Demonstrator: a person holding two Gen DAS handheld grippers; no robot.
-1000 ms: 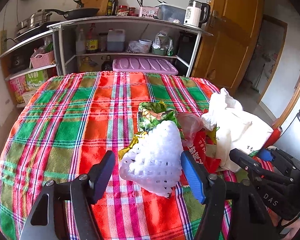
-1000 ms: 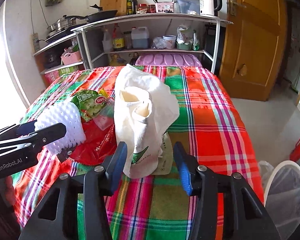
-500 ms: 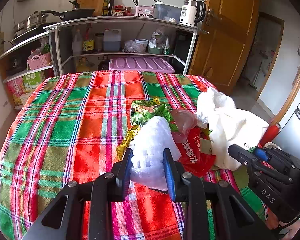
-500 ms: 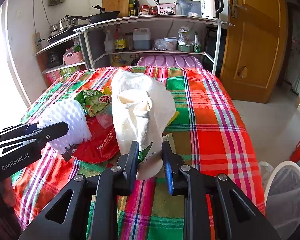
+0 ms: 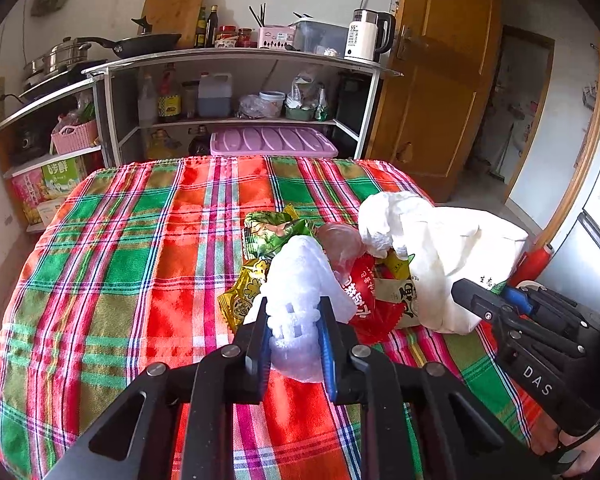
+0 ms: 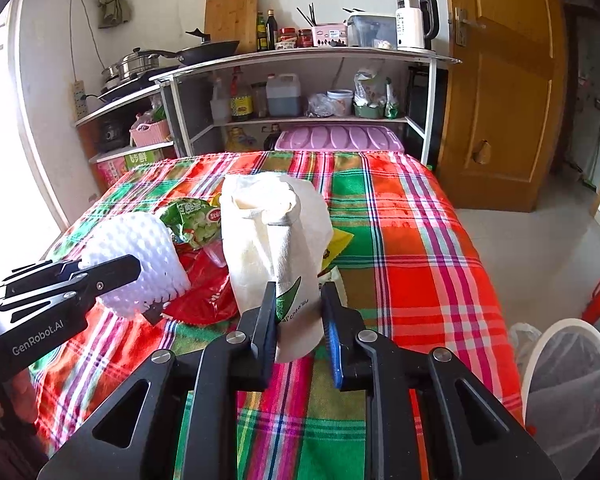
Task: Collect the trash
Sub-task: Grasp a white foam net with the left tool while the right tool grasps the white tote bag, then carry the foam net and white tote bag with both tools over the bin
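Between your left gripper fingers sits the white foam fruit net, pinched at its near end so the mesh bulges out ahead of the tips. Just beyond and to the right of that claw lie a green snack wrapper, a gold wrapper and a red wrapper on the plaid tablecloth. Further right you can see your other tool reaching in low from the edge toward the white bag.

From the right wrist, your right gripper is closed on the lower end of the white bag, which stands up ahead of the claw. Left of it, your left gripper comes in level from the side, foam net clamped at its tip. Low to the right, off the table, a white mesh bin stands on the floor.
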